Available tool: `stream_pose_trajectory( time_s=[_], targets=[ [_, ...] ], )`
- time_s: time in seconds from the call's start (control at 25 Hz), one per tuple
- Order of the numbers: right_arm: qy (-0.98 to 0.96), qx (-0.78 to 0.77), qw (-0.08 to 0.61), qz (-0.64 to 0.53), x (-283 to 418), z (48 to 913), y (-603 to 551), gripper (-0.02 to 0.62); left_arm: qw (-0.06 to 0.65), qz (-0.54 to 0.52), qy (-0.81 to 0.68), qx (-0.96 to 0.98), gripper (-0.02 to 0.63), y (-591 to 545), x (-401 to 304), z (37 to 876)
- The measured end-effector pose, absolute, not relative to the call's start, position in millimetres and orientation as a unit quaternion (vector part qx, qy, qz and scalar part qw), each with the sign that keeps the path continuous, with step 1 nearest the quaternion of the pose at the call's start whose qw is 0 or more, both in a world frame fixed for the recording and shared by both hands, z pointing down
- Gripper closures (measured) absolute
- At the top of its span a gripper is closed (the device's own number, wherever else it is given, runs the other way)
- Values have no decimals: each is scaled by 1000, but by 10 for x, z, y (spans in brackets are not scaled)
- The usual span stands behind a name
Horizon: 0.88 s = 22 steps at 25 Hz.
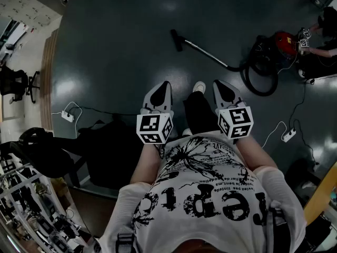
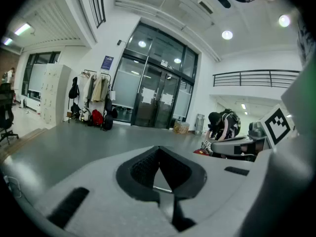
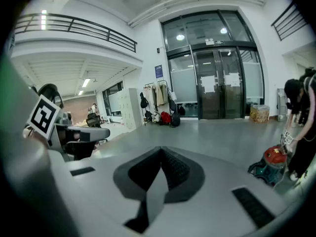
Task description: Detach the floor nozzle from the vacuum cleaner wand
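The left tool (image 1: pixel 164 86) and the right tool (image 1: pixel 220 86) are held side by side with jaws shut and nothing between them. The floor nozzle (image 1: pixel 176 40) is seen on the floor (image 1: pixel 116 51) well ahead of them, joined to the wand (image 1: pixel 205 54), which is connected by a hose (image 1: pixel 260 75) to the red vacuum cleaner (image 1: pixel 284 41)

My left gripper (image 1: pixel 164 85) and right gripper (image 1: pixel 221 84) are pale grey, black-padded. The vacuum cleaner (image 1: pixel 284 42) looks red, the floor (image 1: pixel 116 46) dark grey.

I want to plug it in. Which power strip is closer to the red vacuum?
The right strip, lying on the vacuum's side of the floor. The other strip lies far left.
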State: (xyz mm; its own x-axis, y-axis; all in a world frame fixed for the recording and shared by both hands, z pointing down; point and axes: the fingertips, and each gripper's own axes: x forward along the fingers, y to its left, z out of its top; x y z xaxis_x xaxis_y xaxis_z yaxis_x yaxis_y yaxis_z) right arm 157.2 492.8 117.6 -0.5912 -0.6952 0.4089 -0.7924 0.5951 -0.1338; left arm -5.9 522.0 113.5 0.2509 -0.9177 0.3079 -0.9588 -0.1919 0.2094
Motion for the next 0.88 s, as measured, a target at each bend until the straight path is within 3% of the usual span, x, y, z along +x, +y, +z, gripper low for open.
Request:
stream_pose_trajectory(
  time_s=[0.56,0.88],
  targets=[
    [-870,403,195,204,1634,1843,1895,592,232,95,-661,707,601,2725,-595,1766],
    [-877,377,216,206,1161,2237,995,592,269,124,-655,696,601,1702,-1086,2188]
  ],
)
